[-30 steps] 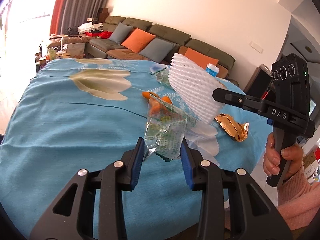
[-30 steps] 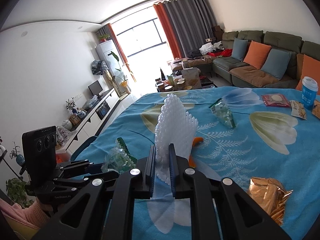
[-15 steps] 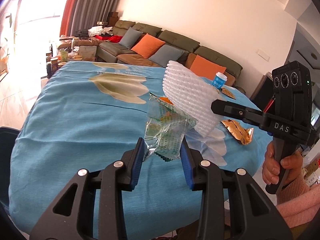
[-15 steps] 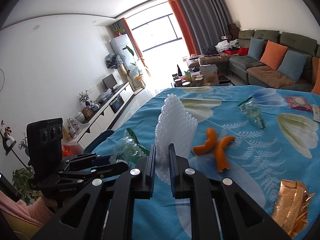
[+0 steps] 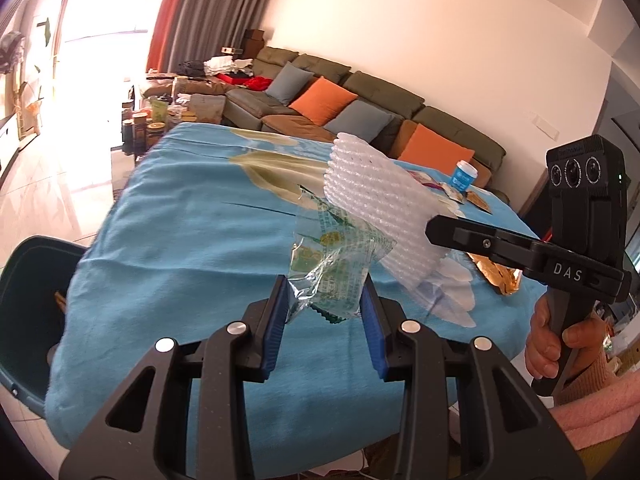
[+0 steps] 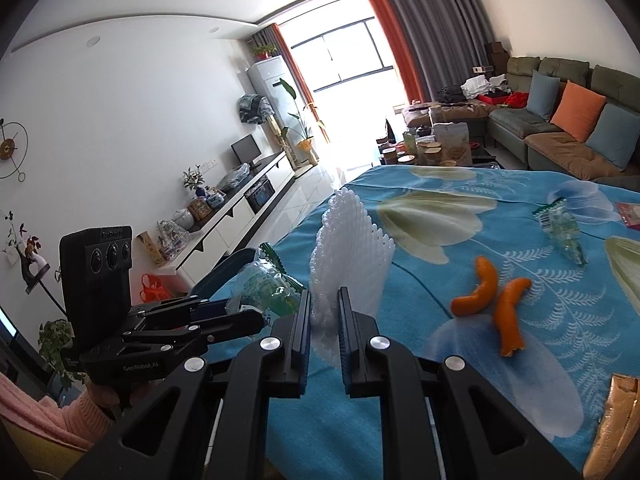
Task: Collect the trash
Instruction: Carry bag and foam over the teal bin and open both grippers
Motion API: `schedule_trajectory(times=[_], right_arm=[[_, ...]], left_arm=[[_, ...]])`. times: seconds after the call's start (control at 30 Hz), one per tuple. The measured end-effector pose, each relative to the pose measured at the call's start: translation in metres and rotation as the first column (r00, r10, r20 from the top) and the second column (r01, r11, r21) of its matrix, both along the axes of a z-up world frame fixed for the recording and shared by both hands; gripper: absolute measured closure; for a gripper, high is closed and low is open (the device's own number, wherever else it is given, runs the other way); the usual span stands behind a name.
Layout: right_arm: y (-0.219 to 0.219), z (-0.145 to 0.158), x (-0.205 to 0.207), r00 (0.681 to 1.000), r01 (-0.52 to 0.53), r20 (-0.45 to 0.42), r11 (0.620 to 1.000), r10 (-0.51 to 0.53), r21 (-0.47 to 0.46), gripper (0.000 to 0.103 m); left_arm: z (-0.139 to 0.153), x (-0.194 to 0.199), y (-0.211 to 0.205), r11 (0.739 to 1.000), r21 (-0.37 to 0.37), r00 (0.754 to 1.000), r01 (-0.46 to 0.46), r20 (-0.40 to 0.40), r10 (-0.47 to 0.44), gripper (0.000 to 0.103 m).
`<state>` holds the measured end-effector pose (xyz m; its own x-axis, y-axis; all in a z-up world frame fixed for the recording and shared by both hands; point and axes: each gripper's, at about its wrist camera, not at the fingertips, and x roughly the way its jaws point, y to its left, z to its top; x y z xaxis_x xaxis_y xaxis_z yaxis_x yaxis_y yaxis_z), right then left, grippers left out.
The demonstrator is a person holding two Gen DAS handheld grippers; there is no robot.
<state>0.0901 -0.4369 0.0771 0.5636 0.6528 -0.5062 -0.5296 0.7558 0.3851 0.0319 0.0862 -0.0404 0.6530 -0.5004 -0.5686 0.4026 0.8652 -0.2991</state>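
Note:
My left gripper (image 5: 325, 300) is shut on a clear green-printed plastic wrapper (image 5: 336, 268) and holds it above the near table edge. My right gripper (image 6: 325, 312) is shut on a white foam fruit net (image 6: 348, 256), which also shows in the left wrist view (image 5: 380, 208). The left gripper and its wrapper (image 6: 268, 288) show at the left of the right wrist view. A dark bin (image 5: 24, 300) stands below the table's left edge, and its rim shows in the right wrist view (image 6: 230, 268).
On the blue flowered tablecloth (image 6: 440, 360) lie two orange peels (image 6: 492, 296), another clear wrapper (image 6: 562, 228) and a gold foil wrapper (image 5: 498, 276). A blue cup (image 5: 464, 174) and packets sit at the far edge. A sofa (image 5: 360, 108) stands behind.
Both grippers have moved left along the table with their trash still held. The bin has come into view at the left, and the orange peels now lie to the right.

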Motion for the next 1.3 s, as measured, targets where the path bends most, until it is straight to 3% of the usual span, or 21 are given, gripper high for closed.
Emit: schedule_trajectory(times=[1.3], right_arm=[[0.096, 0.003, 0.025, 0.971, -0.235, -0.034, 0.971, 0.236, 0.035, 0.092]], left_arm=[[0.009, -0.022, 0.097, 0.966, -0.003, 0.966, -0.259, 0.012, 0.260, 0.068]])
